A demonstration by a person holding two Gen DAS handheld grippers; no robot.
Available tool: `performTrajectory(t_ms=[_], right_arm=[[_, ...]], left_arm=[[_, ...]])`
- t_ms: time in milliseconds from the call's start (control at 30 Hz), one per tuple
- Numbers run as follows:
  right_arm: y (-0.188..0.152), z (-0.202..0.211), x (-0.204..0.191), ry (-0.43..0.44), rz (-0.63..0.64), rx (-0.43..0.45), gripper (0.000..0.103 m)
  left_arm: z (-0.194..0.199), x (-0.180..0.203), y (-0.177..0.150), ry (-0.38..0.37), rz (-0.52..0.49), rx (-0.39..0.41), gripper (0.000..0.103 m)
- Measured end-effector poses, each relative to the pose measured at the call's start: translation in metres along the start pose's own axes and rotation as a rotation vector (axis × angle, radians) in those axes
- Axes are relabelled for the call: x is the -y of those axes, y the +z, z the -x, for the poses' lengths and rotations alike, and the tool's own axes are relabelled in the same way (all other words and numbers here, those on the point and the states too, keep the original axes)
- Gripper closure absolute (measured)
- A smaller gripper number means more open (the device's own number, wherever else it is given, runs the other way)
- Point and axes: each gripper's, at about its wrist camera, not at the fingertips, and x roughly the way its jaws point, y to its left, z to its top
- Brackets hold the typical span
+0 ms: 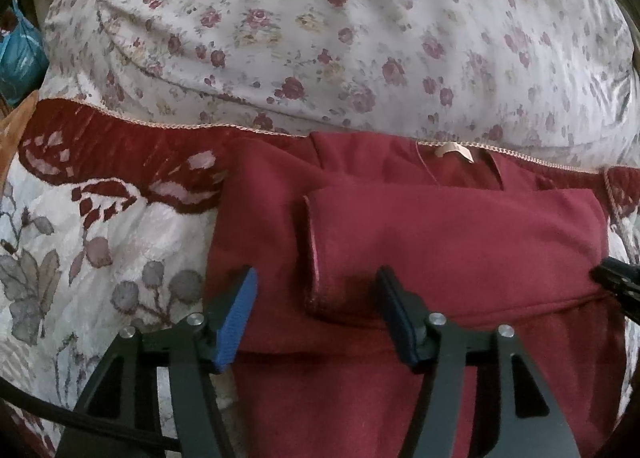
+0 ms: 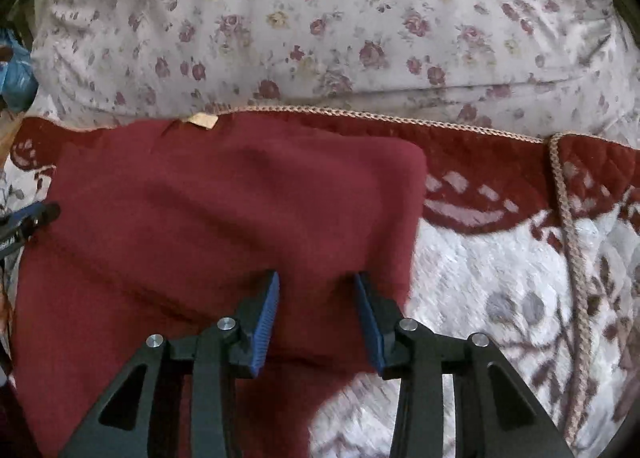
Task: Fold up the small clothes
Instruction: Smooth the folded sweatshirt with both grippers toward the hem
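Left wrist view shows the red garment (image 1: 440, 242) lying half-folded on the bed quilt (image 1: 100, 258); both grippers (image 1: 316, 314) (image 2: 316, 314) hover with fingers apart. Soft, limp cloth, probably best pinched at its edges

Left wrist view – looks forward and down along own fingers, close above left part of dark red garment (image 1: 400, 242) on patterned bedspread (image 1: 100, 258); floral pillow (image 1: 320, 37) fills far half. Right wrist view – same heading, equally close, set further right over garment's right edge. Shared: garment, its tan neck label (image 1: 454, 150), bedspread's braided trim (image 2: 360, 113), pillow. Each view catches other gripper's tip at facing frame edge.
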Motion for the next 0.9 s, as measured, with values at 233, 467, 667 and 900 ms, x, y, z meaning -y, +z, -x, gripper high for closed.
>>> performTrajectory(t_ms=[233, 467, 667, 900], right_arm=[[-0.011, 0.032, 0.002, -0.005, 0.0, 0.015, 0.048], [-0.054, 0.067, 0.004, 0.108, -0.002, -0.022, 0.035], [-0.099, 0.078, 0.003, 0.124, -0.024, -0.037, 0.035], [-0.146, 0.1, 0.0, 0.185, -0.025, -0.059, 0.035]], left_arm=[[0.013, 0.001, -0.009, -0.018, -0.006, 0.016, 0.031], [0.054, -0.002, -0.044, -0.065, -0.015, 0.007, 0.019], [0.099, -0.016, -0.079, -0.1, 0.038, 0.033, 0.019], [0.124, -0.034, -0.137, -0.057, 0.042, -0.018, 0.019]])
